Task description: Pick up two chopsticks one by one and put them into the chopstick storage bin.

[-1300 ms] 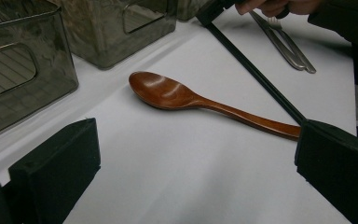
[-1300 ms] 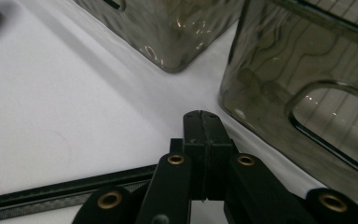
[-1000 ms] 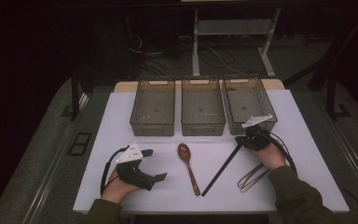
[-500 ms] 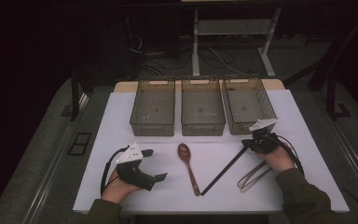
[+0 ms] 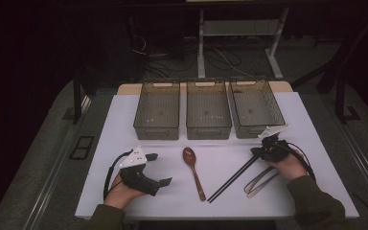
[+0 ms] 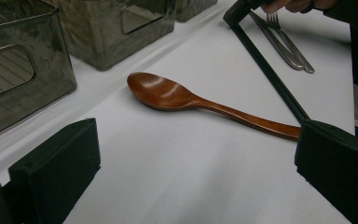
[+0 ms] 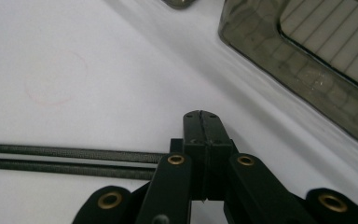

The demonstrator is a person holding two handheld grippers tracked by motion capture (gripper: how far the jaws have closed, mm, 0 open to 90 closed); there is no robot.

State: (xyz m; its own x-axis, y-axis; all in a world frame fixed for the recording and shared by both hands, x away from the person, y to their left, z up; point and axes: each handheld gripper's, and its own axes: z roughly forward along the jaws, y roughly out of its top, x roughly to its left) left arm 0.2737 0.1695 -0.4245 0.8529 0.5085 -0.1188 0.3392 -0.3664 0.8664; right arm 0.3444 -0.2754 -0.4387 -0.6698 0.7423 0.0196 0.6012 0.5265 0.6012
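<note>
A brown wooden spoon [image 5: 194,170] [image 6: 191,100] lies on the white sheet, bowl toward the bins. Right of it a pair of black chopsticks [image 5: 232,179] [image 6: 270,74] [image 7: 65,158] lies on a slant. My left gripper [image 5: 159,168] [image 6: 193,168] rests left of the spoon, jaws wide open and empty, facing the spoon. My right gripper [image 5: 261,152] [image 7: 200,123] sits over the chopsticks' far end. Its jaws are pressed together, with nothing between the tips. The chopsticks' end is hidden under it.
Three empty grey bins [image 5: 155,132] [image 5: 208,130] [image 5: 254,130] stand in a row at the back of the sheet. A metal fork with another metal piece [image 5: 258,182] [image 6: 284,44] lies by the right hand. The table's edges lie beyond the sheet.
My right gripper has shifted to the right, and the chopsticks' far end has swung right with it. The left gripper and the spoon have stayed put.
</note>
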